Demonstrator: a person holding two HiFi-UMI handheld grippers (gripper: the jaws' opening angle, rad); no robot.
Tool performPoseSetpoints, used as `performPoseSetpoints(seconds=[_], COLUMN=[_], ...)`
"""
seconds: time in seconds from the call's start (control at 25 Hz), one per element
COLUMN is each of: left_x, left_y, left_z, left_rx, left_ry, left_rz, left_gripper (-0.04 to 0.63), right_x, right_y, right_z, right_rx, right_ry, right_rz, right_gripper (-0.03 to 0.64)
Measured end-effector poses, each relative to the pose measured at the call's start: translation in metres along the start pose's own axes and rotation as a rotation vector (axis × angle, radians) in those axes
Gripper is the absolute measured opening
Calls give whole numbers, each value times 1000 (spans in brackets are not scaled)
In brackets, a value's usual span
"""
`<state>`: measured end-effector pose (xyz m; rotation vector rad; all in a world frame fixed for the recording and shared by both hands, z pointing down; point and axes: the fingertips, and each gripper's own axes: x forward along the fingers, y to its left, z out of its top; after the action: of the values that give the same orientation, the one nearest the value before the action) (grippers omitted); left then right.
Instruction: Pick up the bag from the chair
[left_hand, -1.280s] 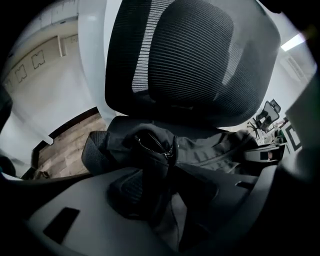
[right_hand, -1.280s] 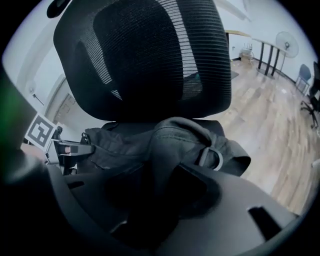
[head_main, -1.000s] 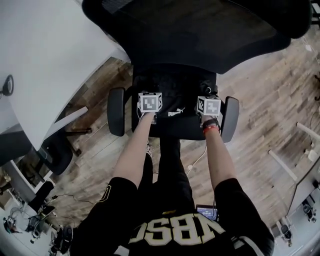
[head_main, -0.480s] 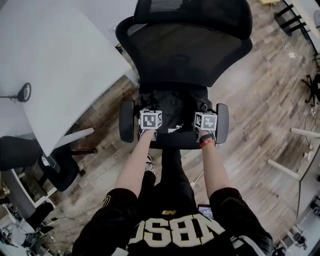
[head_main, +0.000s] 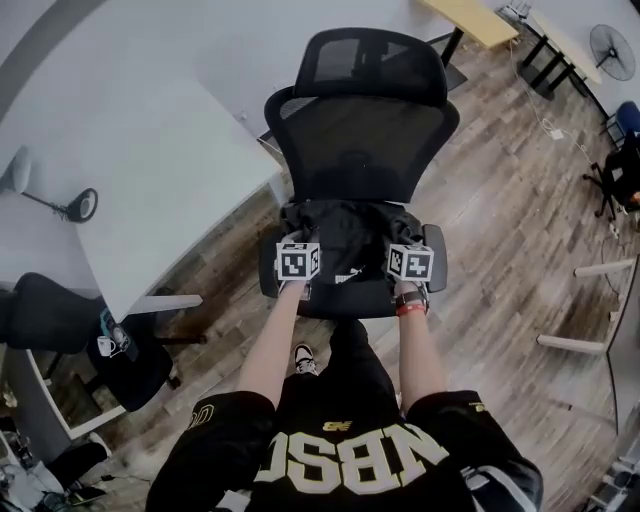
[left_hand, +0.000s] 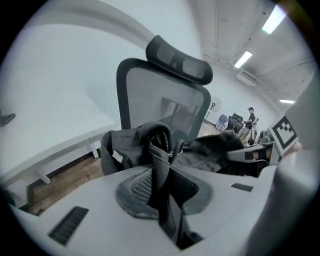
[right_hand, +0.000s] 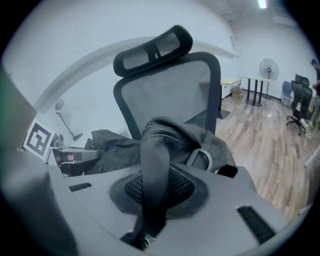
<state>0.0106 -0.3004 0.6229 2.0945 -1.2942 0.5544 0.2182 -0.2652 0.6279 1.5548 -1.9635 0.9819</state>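
Observation:
A black bag (head_main: 348, 236) hangs between my two grippers over the seat of a black mesh office chair (head_main: 362, 140). My left gripper (head_main: 296, 272) is shut on the bag's left edge, where a fold of fabric with a zip (left_hand: 161, 150) runs down between the jaws. My right gripper (head_main: 408, 270) is shut on a strap of the bag (right_hand: 155, 165) near a metal ring (right_hand: 202, 157). The bag's body (right_hand: 115, 145) sags between the grippers in front of the chair back (left_hand: 160, 100).
A white table (head_main: 130, 170) stands left of the chair. Another dark chair (head_main: 50, 315) is at the lower left. The chair's armrests (head_main: 435, 258) flank the grippers. Wood floor (head_main: 520, 230) lies to the right, with desks and a fan far off.
The head view has risen and pulled back, so the whole chair now shows. Both grippers stay shut on the bag, now raised a little off the seat.

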Motion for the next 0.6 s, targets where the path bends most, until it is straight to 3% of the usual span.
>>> performPoseSetpoints(seconds=[0.36, 0.6], left_x=[-98, -170], left_y=[-7, -10], left_z=[71, 117], left_rx=[72, 97], left_ry=[-216, -384], left_rz=[13, 18], left_gripper=[61, 61], right_x=[-79, -135], right_y=[61, 108], right_z=[39, 84], right_rx=[10, -69], right_ry=[-171, -315], right_rz=[2, 0], right_gripper=[61, 61])
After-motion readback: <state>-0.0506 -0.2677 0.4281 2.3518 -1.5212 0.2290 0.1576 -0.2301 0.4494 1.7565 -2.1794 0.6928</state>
